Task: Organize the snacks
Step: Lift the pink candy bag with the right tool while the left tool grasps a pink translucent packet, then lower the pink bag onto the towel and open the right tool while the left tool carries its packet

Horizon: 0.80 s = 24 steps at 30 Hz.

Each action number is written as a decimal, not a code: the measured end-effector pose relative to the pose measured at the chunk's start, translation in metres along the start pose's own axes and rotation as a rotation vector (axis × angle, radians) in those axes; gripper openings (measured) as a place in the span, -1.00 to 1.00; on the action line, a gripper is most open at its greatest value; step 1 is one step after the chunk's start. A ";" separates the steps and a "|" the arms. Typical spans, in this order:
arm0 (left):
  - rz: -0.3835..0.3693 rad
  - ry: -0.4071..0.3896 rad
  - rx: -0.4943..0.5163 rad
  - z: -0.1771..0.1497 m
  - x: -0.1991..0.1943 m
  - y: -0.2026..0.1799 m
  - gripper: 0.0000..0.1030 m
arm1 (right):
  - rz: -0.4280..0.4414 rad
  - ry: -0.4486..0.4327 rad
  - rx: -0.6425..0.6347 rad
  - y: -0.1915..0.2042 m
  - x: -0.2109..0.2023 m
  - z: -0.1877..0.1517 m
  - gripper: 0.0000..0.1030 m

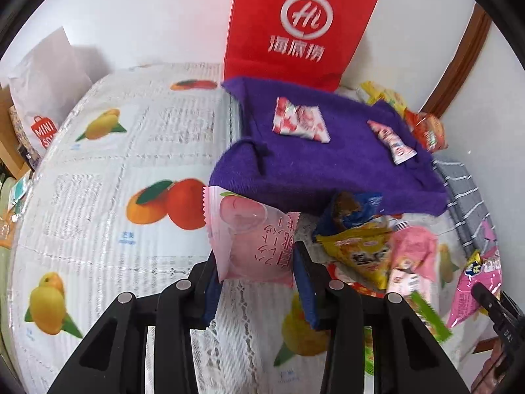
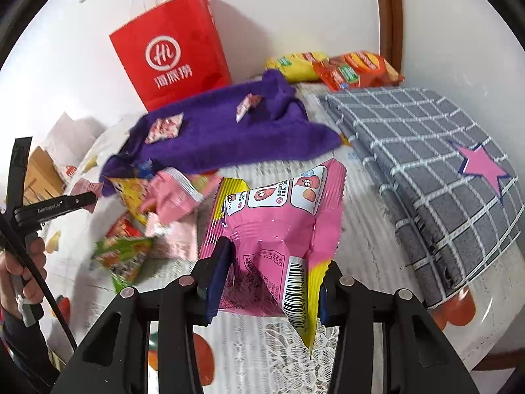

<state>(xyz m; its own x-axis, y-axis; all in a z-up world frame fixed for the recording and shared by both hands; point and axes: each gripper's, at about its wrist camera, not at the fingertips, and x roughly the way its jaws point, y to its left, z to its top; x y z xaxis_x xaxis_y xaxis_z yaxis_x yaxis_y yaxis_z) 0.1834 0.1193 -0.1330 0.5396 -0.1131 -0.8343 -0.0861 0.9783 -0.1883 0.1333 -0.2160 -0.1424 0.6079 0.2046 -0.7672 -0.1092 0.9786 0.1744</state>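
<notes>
My left gripper (image 1: 256, 259) is shut on a pale pink peach packet (image 1: 252, 229), held just above the fruit-print tablecloth (image 1: 108, 170). My right gripper (image 2: 275, 262) is shut on a bright pink snack bag (image 2: 279, 216) with a barcode, lifted off the cloth. A loose pile of snacks (image 1: 370, 252) lies between the two grippers, with yellow, blue, pink and green packets. Behind it a purple towel (image 1: 321, 164) carries two red-and-white candy packets (image 1: 300, 120). In the right wrist view the same pile (image 2: 154, 210) is left of the pink bag.
A red paper bag (image 1: 295, 26) stands against the wall behind the towel. A folded grey checked cloth (image 2: 426, 151) with a pink star lies on the right. Yellow and orange packets (image 2: 334, 65) lie at the back. A white shopping bag (image 1: 42, 98) stands far left. A person's hand (image 2: 19, 262) holds the left gripper's handle.
</notes>
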 end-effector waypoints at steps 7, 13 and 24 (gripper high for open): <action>-0.021 -0.076 0.025 0.017 -0.031 -0.011 -0.26 | -0.013 -0.081 -0.041 0.016 -0.023 0.036 -0.14; -0.075 -0.131 0.019 0.035 -0.043 -0.020 -0.26 | 0.009 -0.130 -0.039 0.023 -0.021 0.080 -0.14; -0.032 -0.161 0.030 0.073 -0.025 -0.039 -0.26 | 0.090 -0.173 -0.011 0.038 0.028 0.152 -0.14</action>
<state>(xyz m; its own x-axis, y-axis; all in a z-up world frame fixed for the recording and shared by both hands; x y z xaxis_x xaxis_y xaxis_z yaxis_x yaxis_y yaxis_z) 0.2346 0.0966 -0.0665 0.6691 -0.1171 -0.7339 -0.0430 0.9798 -0.1955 0.2653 -0.1769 -0.0635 0.7211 0.2851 -0.6314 -0.1774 0.9570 0.2295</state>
